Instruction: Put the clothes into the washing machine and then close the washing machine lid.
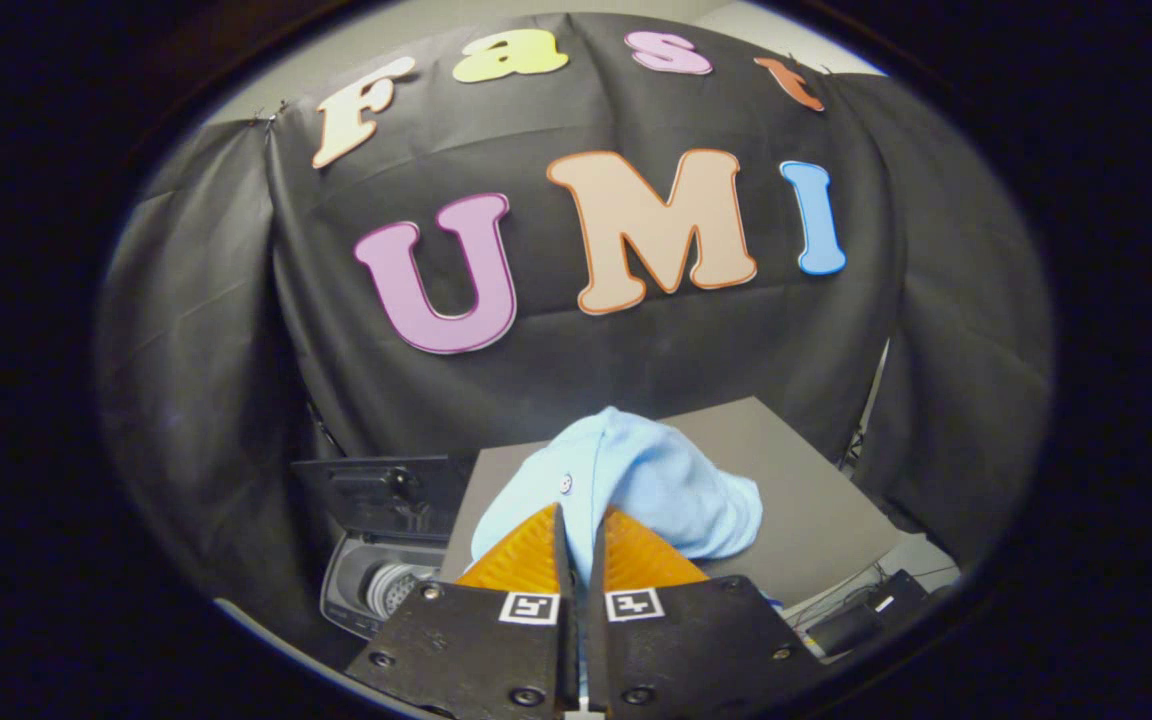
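1. The light blue shirt (636, 480), with a small button showing on its left fold, hangs bunched just ahead of the tongs (576, 525) and above the grey bench (816, 500).
2. The tongs are drawn nearly together, their orange fingers (521, 560) pinching a fold of the shirt in the thin slit between them.
3. The washing machine (386, 580) sits low to the left of the bench, beside the left finger; its dark lid (376, 495) stands raised and its drum (391, 590) lies open to view.
4. To the near right, below the bench edge, lie a dark box (871, 610) and some cables (836, 600).
5. Black cloth (236, 350) hangs at the far side.
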Demonstrator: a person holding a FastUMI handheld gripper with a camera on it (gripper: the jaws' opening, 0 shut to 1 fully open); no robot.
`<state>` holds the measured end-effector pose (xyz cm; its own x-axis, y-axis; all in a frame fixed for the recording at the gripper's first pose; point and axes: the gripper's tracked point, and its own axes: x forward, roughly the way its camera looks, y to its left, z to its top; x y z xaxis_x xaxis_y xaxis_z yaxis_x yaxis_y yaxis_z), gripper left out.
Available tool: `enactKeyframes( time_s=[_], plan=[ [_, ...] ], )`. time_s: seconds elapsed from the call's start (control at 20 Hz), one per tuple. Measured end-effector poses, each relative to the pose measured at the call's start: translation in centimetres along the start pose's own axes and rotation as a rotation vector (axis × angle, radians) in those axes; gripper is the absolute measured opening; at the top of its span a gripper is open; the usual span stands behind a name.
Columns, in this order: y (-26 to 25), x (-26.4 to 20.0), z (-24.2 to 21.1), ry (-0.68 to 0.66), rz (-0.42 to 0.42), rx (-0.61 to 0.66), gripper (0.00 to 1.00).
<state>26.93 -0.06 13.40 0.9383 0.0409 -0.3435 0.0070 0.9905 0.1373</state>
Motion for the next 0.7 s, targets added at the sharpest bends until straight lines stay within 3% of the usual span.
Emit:
enactKeyframes(
  time_s=[0.25, 0.7],
  plan=[
    [7.9, -2.9, 2.1, -0.045, 0.130, 0.038, 0.03],
    [21.4, -3.1, -0.5, -0.010, 0.290, -0.045, 0.03]
  ],
)
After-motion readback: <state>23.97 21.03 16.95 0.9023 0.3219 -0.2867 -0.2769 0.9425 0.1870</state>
